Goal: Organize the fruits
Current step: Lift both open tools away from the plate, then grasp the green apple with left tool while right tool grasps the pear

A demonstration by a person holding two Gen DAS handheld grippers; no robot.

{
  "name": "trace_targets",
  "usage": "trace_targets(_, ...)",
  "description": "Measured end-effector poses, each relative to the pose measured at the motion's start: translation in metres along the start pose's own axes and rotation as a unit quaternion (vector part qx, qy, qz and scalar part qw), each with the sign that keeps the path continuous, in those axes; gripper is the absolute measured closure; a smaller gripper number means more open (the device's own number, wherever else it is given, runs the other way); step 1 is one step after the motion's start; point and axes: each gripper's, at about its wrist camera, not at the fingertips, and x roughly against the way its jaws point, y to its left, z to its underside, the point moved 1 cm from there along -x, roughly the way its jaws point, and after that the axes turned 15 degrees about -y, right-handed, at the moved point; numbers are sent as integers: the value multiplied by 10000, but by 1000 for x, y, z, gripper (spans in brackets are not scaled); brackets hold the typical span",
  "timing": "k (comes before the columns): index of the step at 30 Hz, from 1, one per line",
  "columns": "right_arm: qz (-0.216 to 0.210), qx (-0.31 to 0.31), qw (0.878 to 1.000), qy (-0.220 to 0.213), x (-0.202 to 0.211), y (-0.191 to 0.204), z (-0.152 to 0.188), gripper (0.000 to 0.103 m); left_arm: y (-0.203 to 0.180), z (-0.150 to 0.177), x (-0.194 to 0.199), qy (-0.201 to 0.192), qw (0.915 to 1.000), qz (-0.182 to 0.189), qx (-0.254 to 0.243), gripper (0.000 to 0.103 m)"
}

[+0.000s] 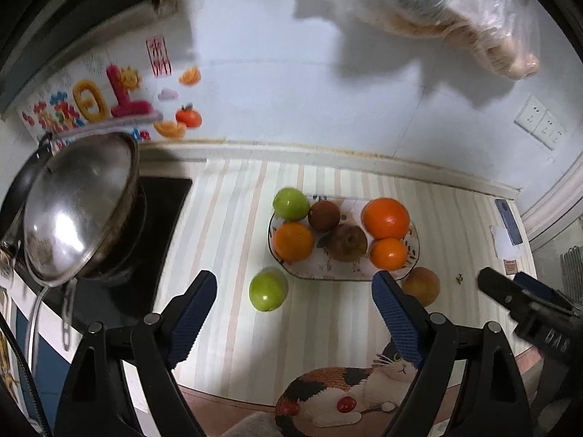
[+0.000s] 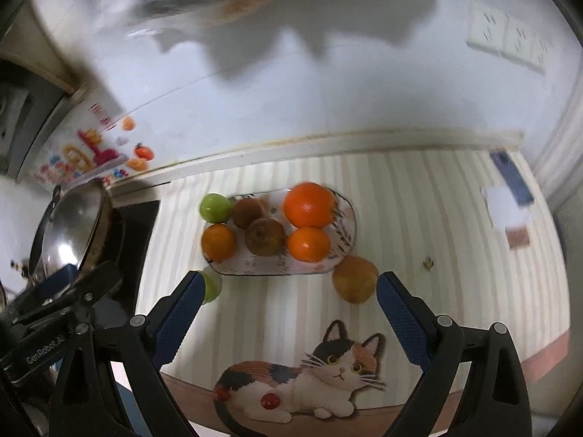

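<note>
An oval patterned plate (image 1: 329, 272) (image 2: 344, 215) on the striped mat holds three oranges (image 1: 387, 217), a green apple (image 1: 290, 204) and two brown fruits (image 1: 348, 242). A loose green apple (image 1: 268, 290) (image 2: 212, 284) lies on the mat left of the plate's near edge. A loose brownish-yellow fruit (image 1: 422, 286) (image 2: 355, 279) lies at the plate's near right. My left gripper (image 1: 294, 289) is open and empty, just short of the loose green apple. My right gripper (image 2: 289, 286) is open and empty, with the brownish fruit just inside its right finger.
A steel wok lid (image 1: 78, 204) leans on a pan on the black stove at left. A blue phone (image 1: 508, 220) and papers lie at the far right. A plastic bag (image 1: 455, 11) hangs on the wall above. The mat's cat picture (image 2: 309, 375) is near me.
</note>
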Motion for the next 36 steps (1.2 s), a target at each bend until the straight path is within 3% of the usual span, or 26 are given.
trace_targets(1,45,-177,9998,90,-8,-12,3,6,2,3,-7,76,10000,-32,26,6)
trace_targets(8,328,-849,9929,766,-82,-81,30,6,28,35,-71,805,9958,-251,362,6)
trace_targets(14,347,-853,9886,1190,-161,-97,58,7,55,67,-126,1554,9841,-385,765,6)
trace_targets(16,361,-744,9891,1218,-179,-95,62,12,65,75,-140,1725,9798,-436,913,6)
trace_targets(18,348,-649,9889,1292,-192,-92,65,24,74,81,-148,1870,9753,-505,1065,6)
trace_targets(19,337,-603,9890,1308,-197,-89,66,30,79,83,-152,1931,9728,-481,1190,6)
trace_targets(25,236,-374,9880,1480,-190,-76,78,31,87,85,-165,2047,9675,-413,1423,6)
trace_targets(31,-133,-330,9820,1857,-175,-51,111,31,67,87,-201,2352,9644,-179,1193,7)
trace_targets(33,-129,-269,9813,1899,-173,-42,120,31,63,89,-212,2383,9643,-145,1148,24)
trace_targets(34,-73,-136,9832,1819,-171,-38,123,31,62,90,-215,2380,9645,-110,1143,43)
trace_targets(35,-50,-58,9834,1816,-170,-34,125,31,61,91,-216,2348,9644,15,1213,51)
trace_targets(36,-49,-28,9832,1827,-170,-32,126,31,60,90,-215,2322,9653,17,1193,51)
